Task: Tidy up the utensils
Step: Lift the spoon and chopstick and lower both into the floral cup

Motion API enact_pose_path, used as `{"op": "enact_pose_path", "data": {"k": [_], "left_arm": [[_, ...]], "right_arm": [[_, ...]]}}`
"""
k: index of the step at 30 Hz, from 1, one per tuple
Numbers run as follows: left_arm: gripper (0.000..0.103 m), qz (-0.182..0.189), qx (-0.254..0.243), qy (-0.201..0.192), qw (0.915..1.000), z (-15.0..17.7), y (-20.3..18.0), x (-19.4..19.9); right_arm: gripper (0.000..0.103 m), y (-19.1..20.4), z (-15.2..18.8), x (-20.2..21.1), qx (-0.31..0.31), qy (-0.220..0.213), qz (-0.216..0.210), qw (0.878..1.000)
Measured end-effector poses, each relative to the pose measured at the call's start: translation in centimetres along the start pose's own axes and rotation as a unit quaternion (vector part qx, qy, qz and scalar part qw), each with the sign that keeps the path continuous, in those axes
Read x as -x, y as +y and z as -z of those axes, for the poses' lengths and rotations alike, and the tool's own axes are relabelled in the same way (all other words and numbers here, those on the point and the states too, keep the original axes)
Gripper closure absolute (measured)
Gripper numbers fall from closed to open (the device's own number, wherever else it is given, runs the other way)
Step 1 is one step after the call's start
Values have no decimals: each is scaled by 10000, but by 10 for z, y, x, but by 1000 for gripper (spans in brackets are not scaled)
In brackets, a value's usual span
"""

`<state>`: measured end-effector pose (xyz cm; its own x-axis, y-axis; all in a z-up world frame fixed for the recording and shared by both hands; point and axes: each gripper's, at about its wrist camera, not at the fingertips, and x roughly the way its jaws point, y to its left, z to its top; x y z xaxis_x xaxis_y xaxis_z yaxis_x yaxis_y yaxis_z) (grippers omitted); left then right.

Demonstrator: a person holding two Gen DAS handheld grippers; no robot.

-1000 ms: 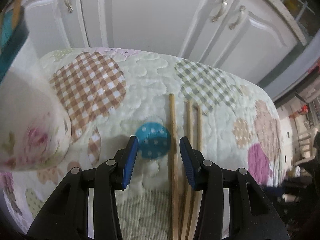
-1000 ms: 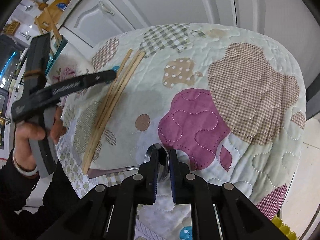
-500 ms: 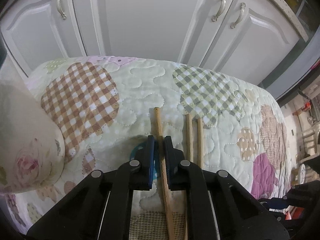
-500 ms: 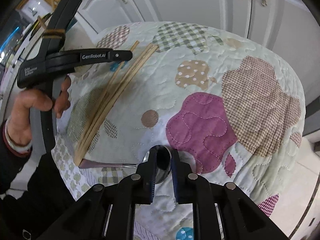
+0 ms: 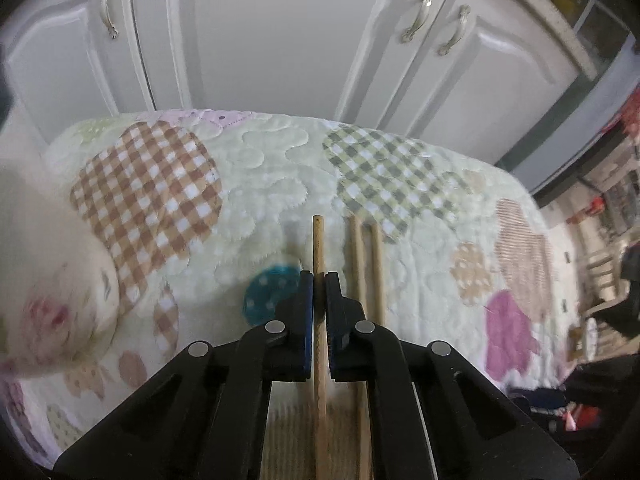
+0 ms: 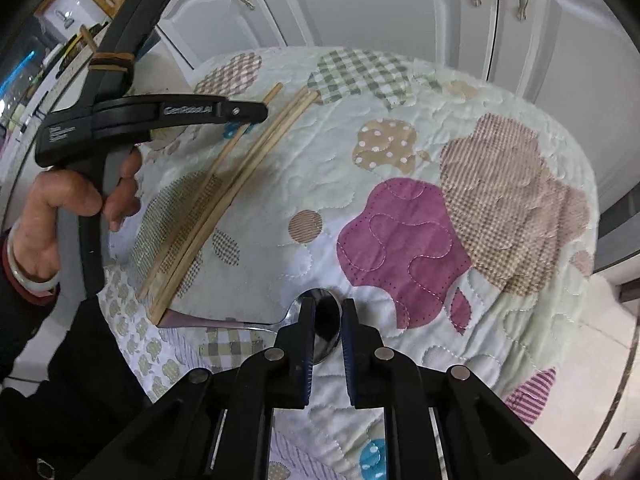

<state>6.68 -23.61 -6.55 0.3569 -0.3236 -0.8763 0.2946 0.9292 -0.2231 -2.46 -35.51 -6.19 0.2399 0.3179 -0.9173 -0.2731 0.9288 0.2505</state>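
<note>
Chopstick (image 5: 319, 248), a single wooden one, sits clamped between the blue pads of your left gripper (image 5: 319, 280), whose jaws have just been closing and now press on it from both sides; its far tip points away from you toward the white cabinet doors (image 5: 280, 40). Just to its right lie two more chopsticks (image 5: 366, 256), side by side and touching each other, flat on the quilted patchwork cloth (image 5: 260, 168) that covers the table. A teal dotted patch (image 5: 266, 292) on the cloth shows just left of the gripper. A pale, blurred container with a pink flower print (image 5: 52, 280) stands at the left edge of the view. From the right wrist camera, your left hand (image 6: 60, 208) is seen wrapped around the black handle of the left gripper (image 6: 262, 112), which reaches over the chopstick (image 6: 224, 156); the pair (image 6: 248, 168) lies beside it, running diagonally across the cloth (image 6: 400, 100). Nearer you, a metal spoon (image 6: 326, 320) has its bowl between the jaws of your right gripper (image 6: 327, 308), which is closed narrowly on the bowl's edges; the spoon's handle runs off to the left along the cloth. A large magenta patch (image 6: 400, 232) lies just beyond the spoon.
</note>
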Motion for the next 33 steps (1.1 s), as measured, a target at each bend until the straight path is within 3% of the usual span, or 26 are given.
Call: {"op": "enact_pose_path", "data": {"k": [5,10,23,33], "left_arm": [[99,525,37,-159,9985,14,11,41],[99,731,86,-382,9966,23,22,78],[99,874,-29,-1182,9891,31,44,179],[99,894,25,-1735,9808,9,64,245]], "right_arm": [[96,6,0,20,7,-169,90,9998],[98,12,-4,35,20,-331,274,9991],[100,35,-19,80,193,-719,558,9957],[100,63,-47,107,349,-1046,503,9926]]}}
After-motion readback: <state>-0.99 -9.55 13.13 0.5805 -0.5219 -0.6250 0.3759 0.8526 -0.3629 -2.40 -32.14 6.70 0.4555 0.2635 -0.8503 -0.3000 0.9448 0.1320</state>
